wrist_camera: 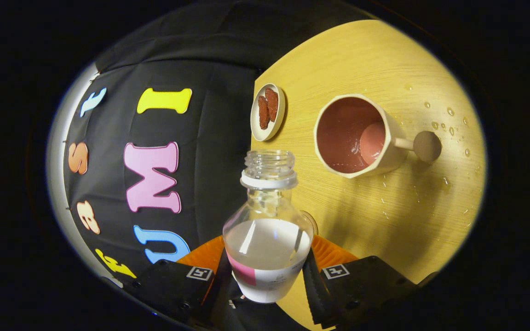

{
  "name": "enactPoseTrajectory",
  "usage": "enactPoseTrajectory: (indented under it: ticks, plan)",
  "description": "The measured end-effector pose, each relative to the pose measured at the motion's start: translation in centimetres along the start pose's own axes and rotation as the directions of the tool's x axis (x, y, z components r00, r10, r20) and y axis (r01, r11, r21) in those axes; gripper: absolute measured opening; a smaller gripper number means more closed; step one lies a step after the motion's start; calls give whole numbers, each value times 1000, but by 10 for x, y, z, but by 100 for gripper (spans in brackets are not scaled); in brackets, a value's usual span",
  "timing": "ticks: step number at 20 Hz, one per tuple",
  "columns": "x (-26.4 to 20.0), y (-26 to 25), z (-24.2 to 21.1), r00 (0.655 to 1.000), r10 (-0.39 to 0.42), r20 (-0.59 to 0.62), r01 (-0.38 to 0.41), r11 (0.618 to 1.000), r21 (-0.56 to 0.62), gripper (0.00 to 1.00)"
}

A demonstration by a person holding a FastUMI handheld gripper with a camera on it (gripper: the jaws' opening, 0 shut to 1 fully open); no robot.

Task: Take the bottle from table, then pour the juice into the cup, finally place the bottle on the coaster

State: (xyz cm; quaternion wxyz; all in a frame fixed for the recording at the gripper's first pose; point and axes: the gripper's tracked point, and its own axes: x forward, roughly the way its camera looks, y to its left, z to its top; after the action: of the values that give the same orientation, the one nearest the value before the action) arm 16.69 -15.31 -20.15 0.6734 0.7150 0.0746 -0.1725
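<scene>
Right now you are holding the gripper (267,276) rolled over on its side, so the table (361,220) is standing almost upright beyond the fingers. Both fingers (313,285) are pressing on the lower body of the bottle (267,239), one against each flank, so the gripper is clamping it firmly. The bottle is clear plastic, uncapped, with a white ring under the threaded neck and a white-and-pink label down by the pads. Pale juice (267,248) is sitting in its lower half, level with the shoulder.

You are keeping the mouth of the bottle pointing ahead of the fingers, and it is near the cup (359,138) but apart from it, not over the rim. The cup is cream outside and pink inside, standing on the table with its round-ended handle pointing away from the bottle. A little liquid is showing at the cup's bottom, though how much is hard to tell. Drops of liquid (449,124) are lying scattered on the wood past the handle.

Beside the cup, near the table's edge, a small dish (268,112) is holding two reddish-brown pieces.
</scene>
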Motion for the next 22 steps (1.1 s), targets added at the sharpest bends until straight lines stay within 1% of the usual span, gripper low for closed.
enactPoseTrajectory:
  ticks: [4,7,13,17,22]
  plan:
    - [6,7,13,1000,8,12,-9,994,106,71]
    - [11,6,11,1000,3,4,-4,979,201,72]
    - [13,8,18,1000,9,17,-15,923,384,71]
    - [15,12,19,1000,11,3,-11,889,457,71]
    - [19,23,26,1000,26,1,-23,832,555,71]
